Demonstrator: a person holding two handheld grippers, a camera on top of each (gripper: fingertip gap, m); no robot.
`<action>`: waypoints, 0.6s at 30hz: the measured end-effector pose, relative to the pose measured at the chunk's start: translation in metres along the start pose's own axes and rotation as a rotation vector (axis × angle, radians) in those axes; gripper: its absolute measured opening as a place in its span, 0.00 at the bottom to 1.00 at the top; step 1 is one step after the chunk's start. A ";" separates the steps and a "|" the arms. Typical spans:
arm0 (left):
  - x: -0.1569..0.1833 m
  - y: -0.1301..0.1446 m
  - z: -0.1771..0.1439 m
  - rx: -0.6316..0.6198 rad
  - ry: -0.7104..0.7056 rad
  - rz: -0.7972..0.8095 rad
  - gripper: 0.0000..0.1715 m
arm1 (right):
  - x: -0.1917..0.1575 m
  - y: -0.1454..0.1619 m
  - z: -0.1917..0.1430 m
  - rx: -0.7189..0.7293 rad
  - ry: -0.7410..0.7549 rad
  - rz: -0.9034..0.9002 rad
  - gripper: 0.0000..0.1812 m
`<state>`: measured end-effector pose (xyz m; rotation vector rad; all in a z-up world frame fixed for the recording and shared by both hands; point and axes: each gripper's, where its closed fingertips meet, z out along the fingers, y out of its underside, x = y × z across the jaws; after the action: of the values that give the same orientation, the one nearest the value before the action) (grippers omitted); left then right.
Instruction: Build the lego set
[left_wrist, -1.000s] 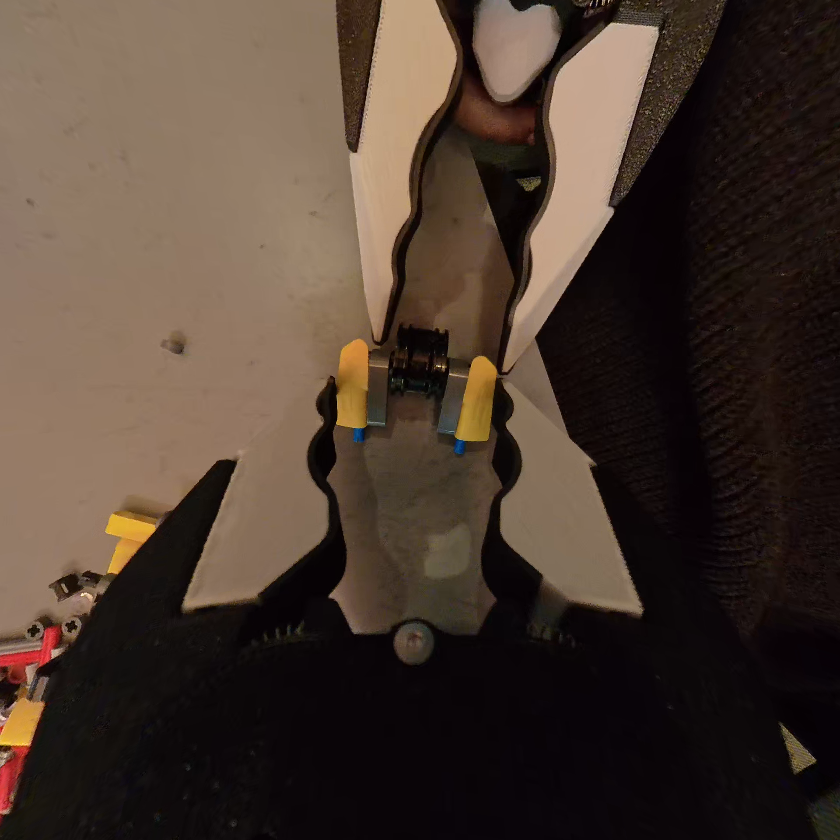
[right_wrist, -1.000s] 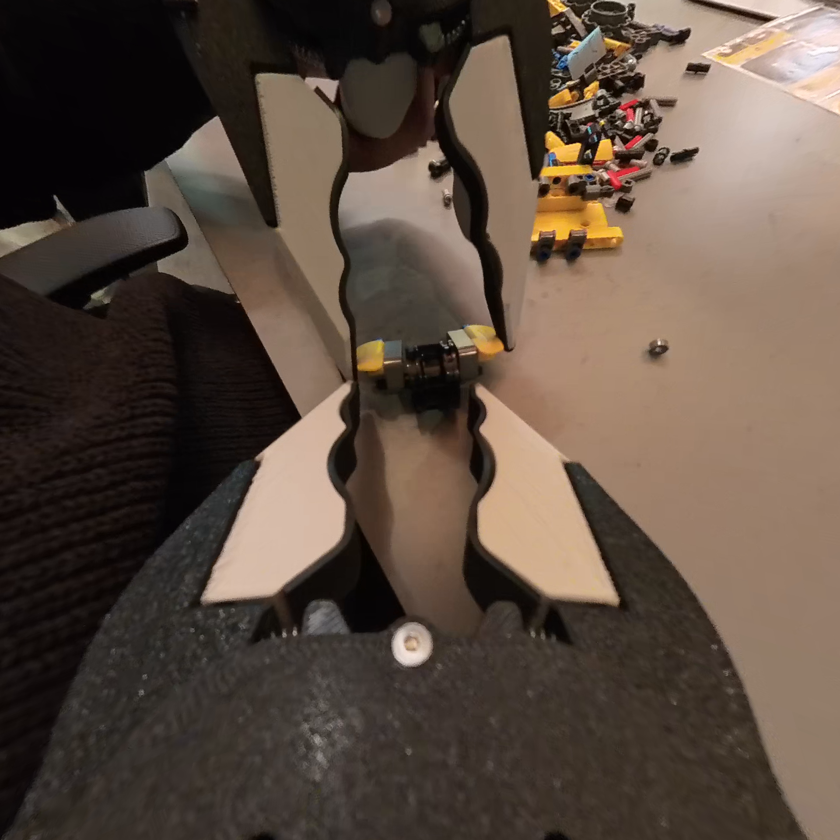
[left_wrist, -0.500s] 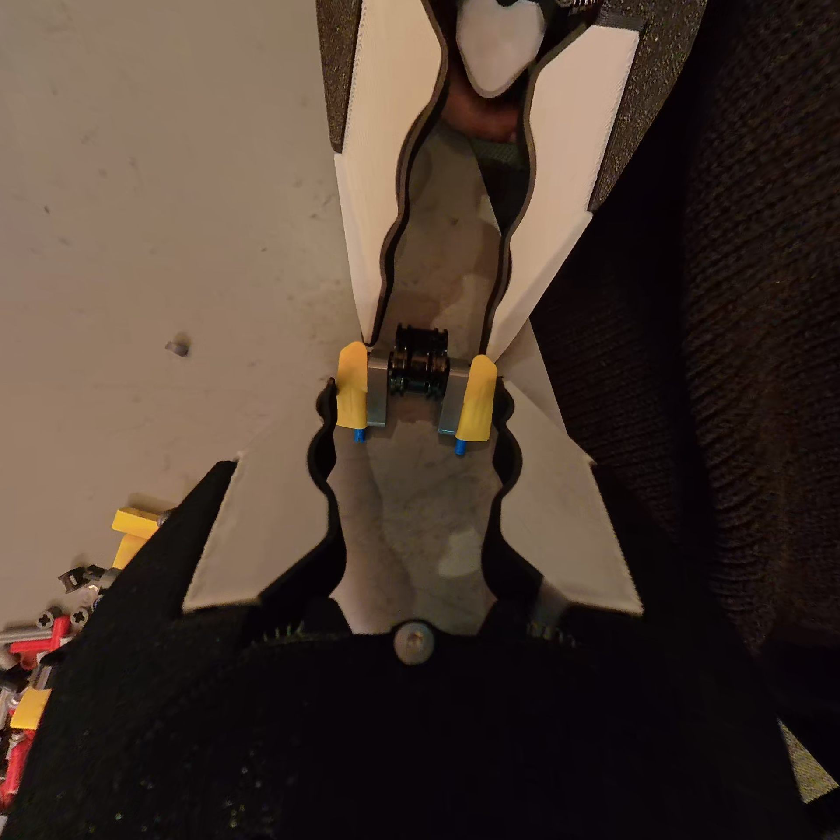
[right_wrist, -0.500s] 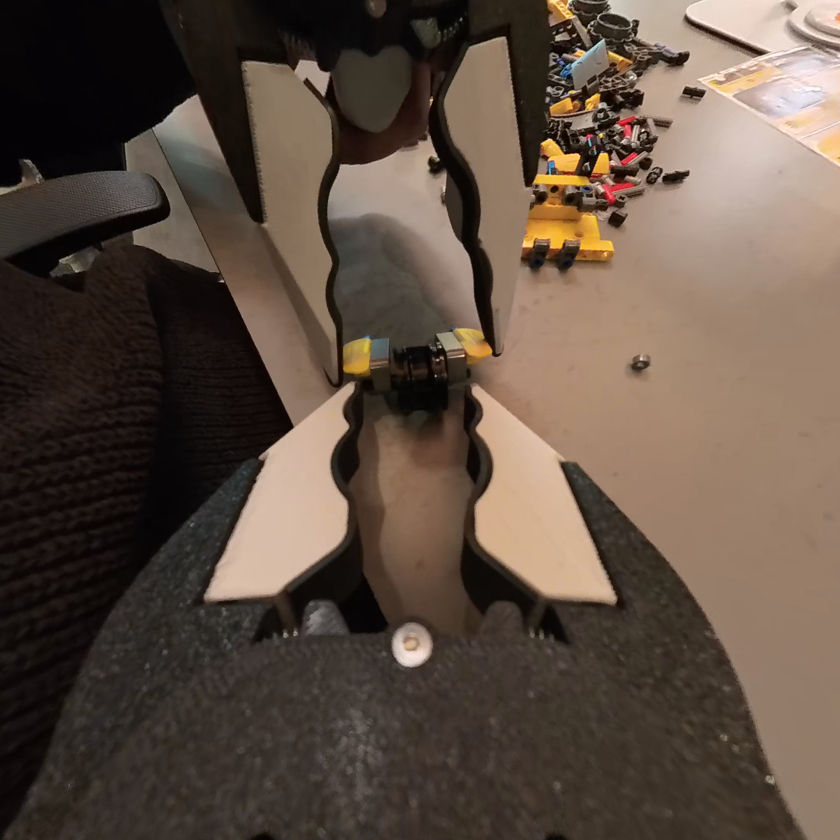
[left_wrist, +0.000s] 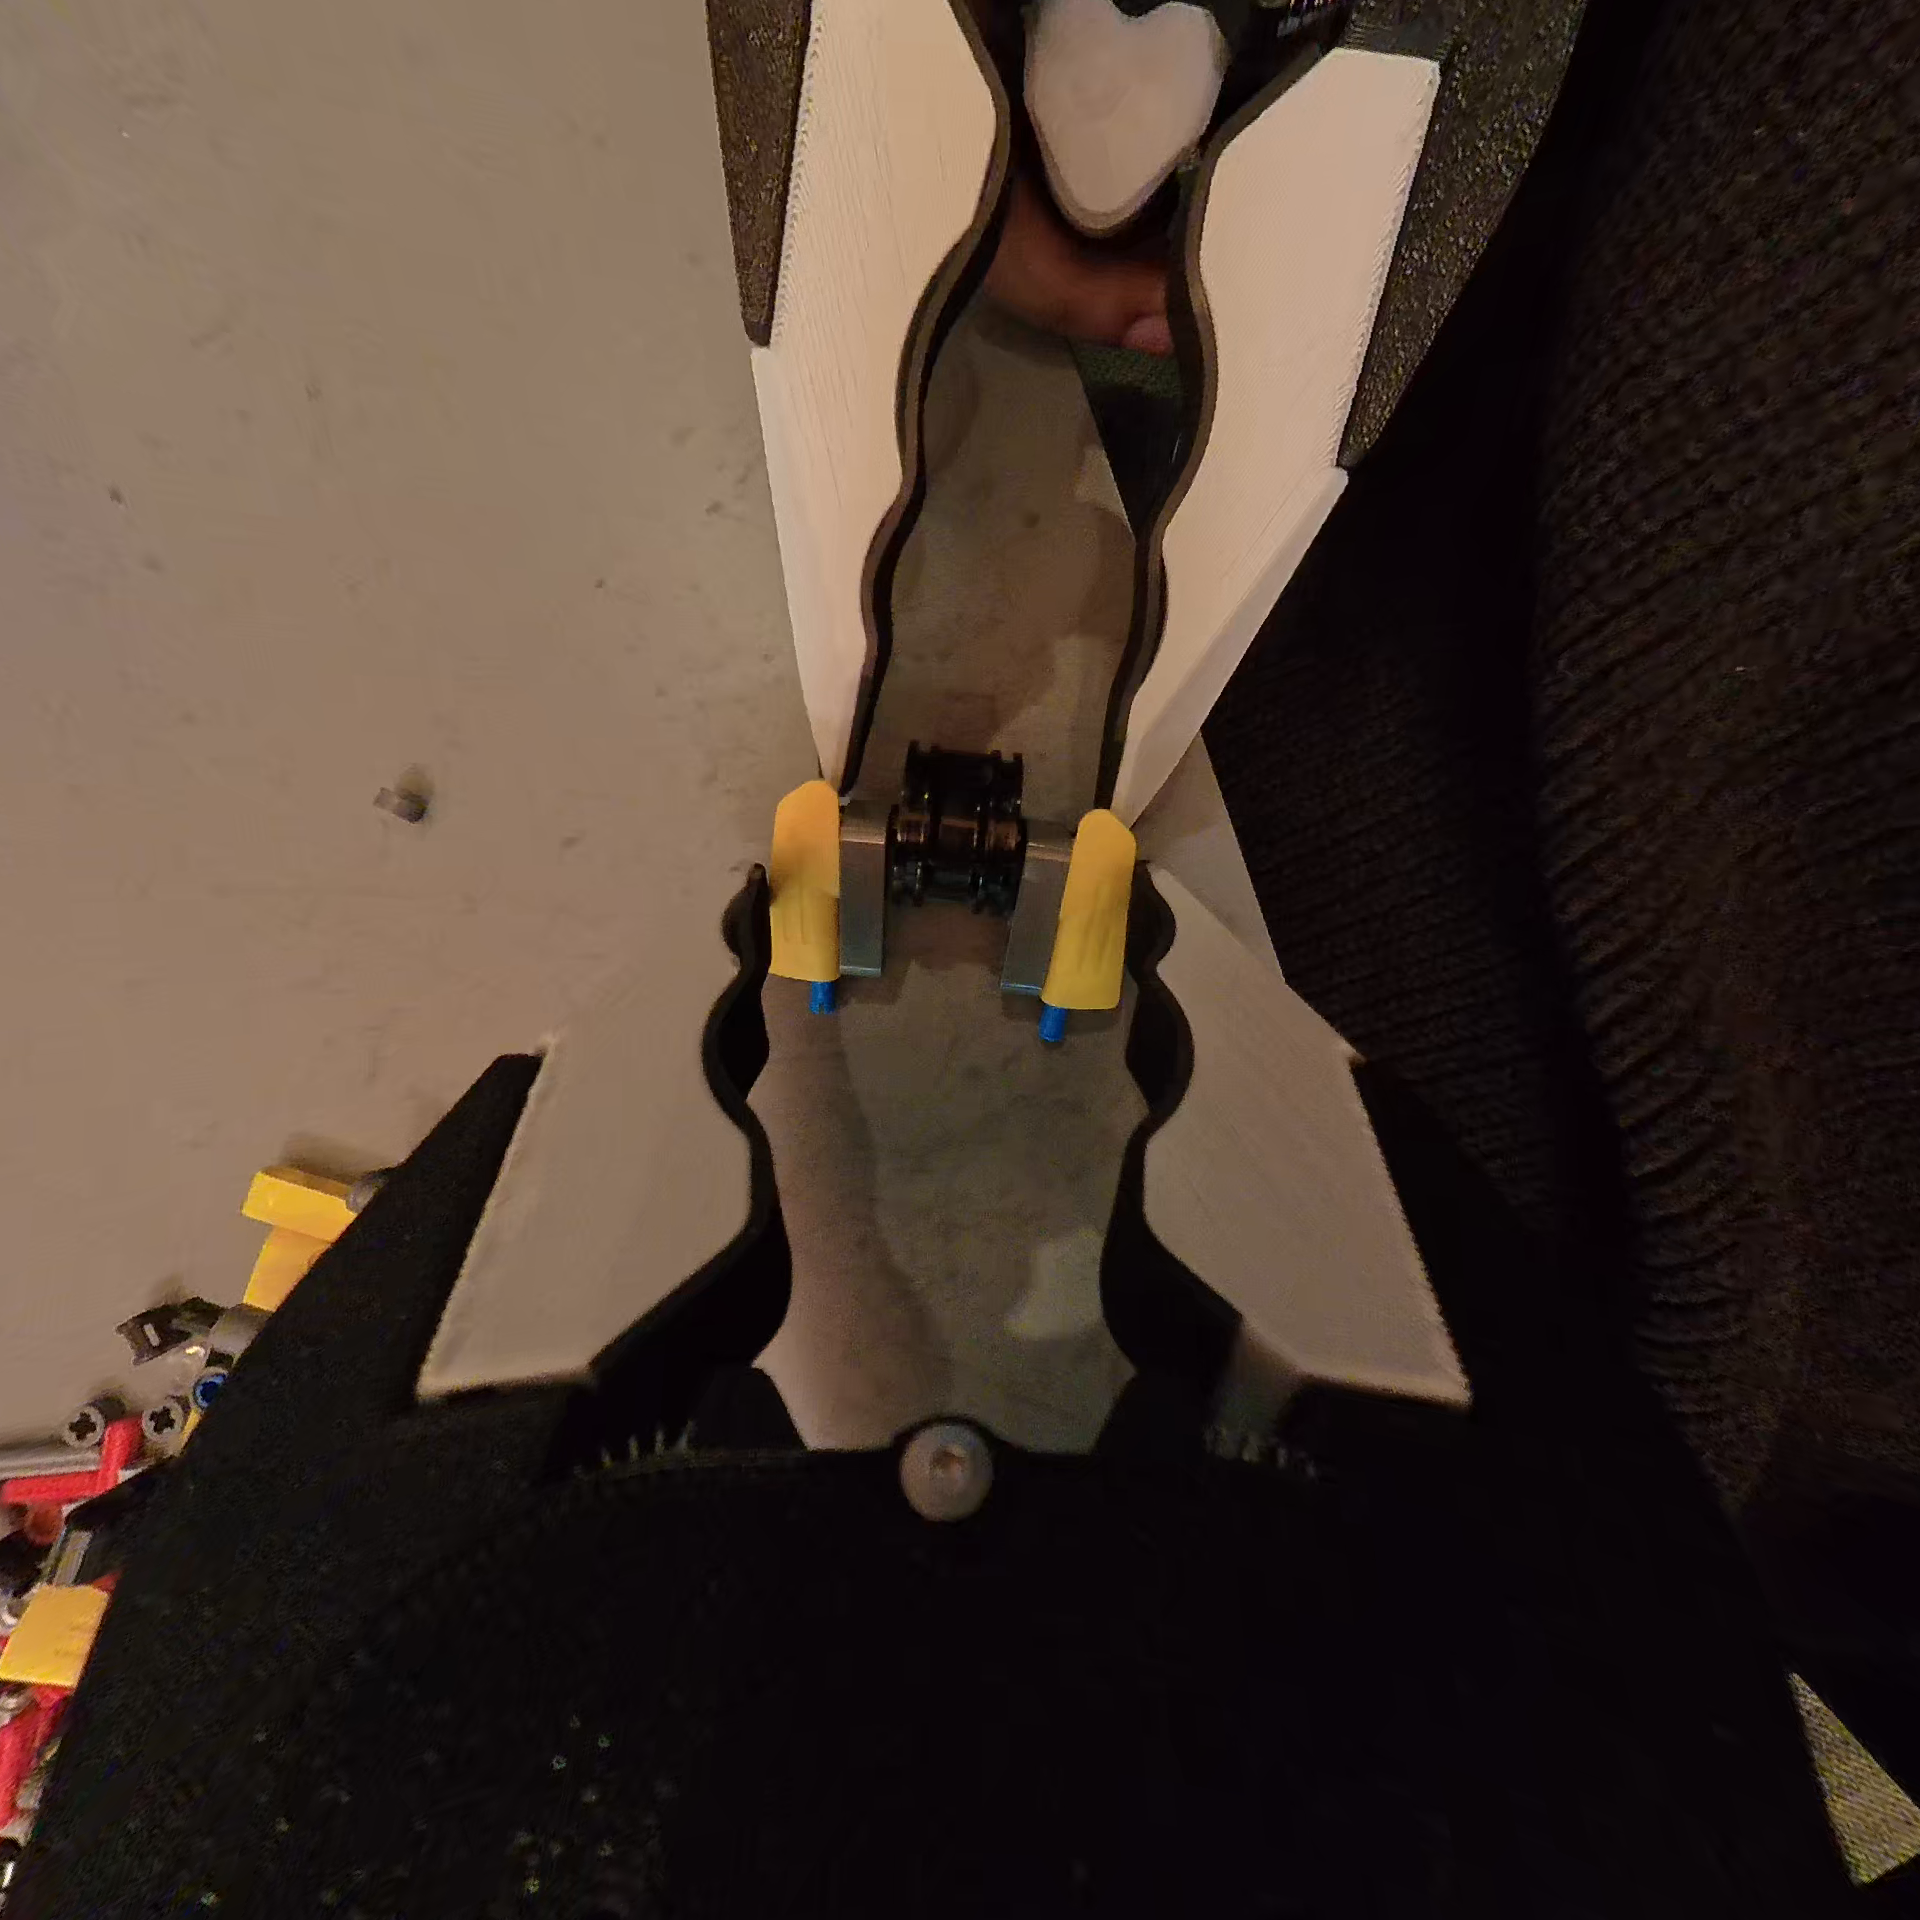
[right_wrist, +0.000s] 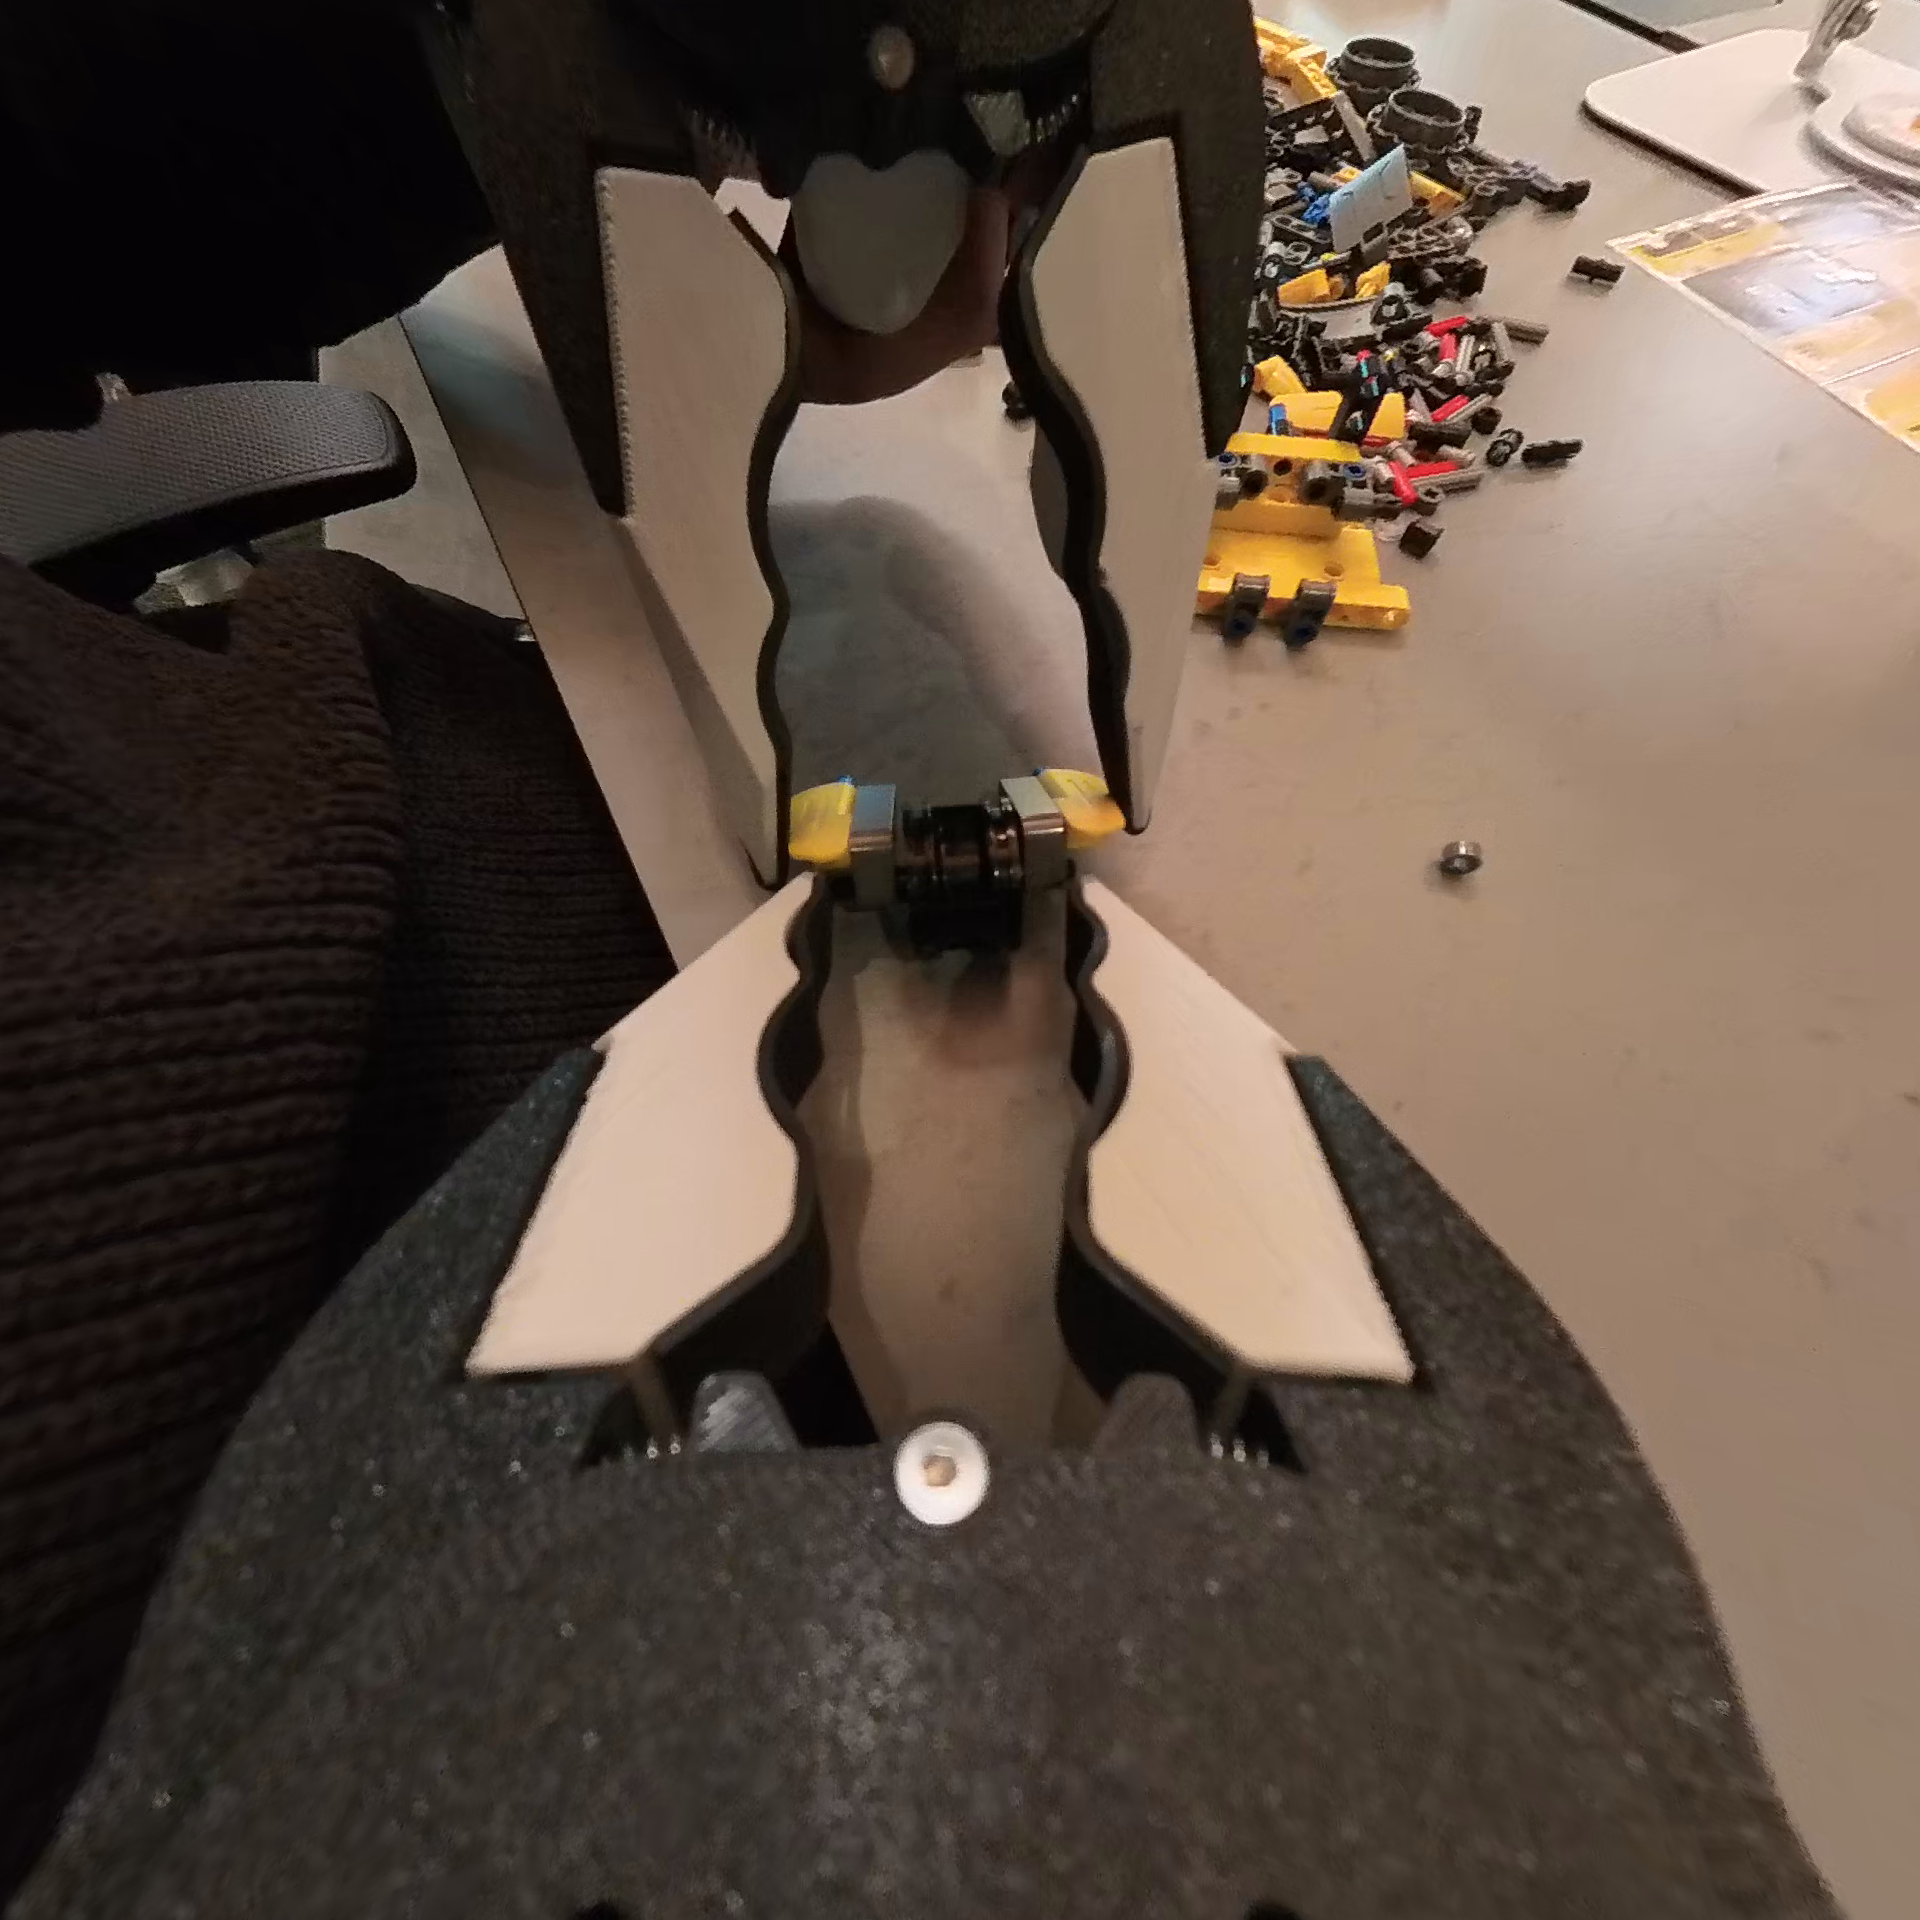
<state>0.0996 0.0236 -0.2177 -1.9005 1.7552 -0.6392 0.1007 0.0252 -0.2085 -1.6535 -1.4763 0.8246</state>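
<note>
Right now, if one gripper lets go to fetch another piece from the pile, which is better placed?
Probably left: the left gripper sits beside the loose pile; the right gripper is farther off. Both clamp the small assembly.

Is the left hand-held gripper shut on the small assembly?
Yes: the left hand-held gripper has both fingertips pressed against the small assembly's yellow ends.
</note>
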 end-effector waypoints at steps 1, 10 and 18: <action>0.000 0.000 0.000 0.001 0.001 -0.001 0.39 | 0.000 0.000 0.000 0.002 0.004 -0.007 0.25; 0.000 0.000 0.000 0.013 0.008 -0.004 0.39 | -0.001 -0.001 0.000 0.002 0.010 -0.037 0.24; 0.001 -0.001 0.000 0.027 0.010 -0.001 0.39 | -0.003 -0.001 0.000 -0.023 -0.005 -0.053 0.24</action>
<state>0.1006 0.0224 -0.2176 -1.8828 1.7430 -0.6703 0.0999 0.0225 -0.2077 -1.6232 -1.5318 0.7861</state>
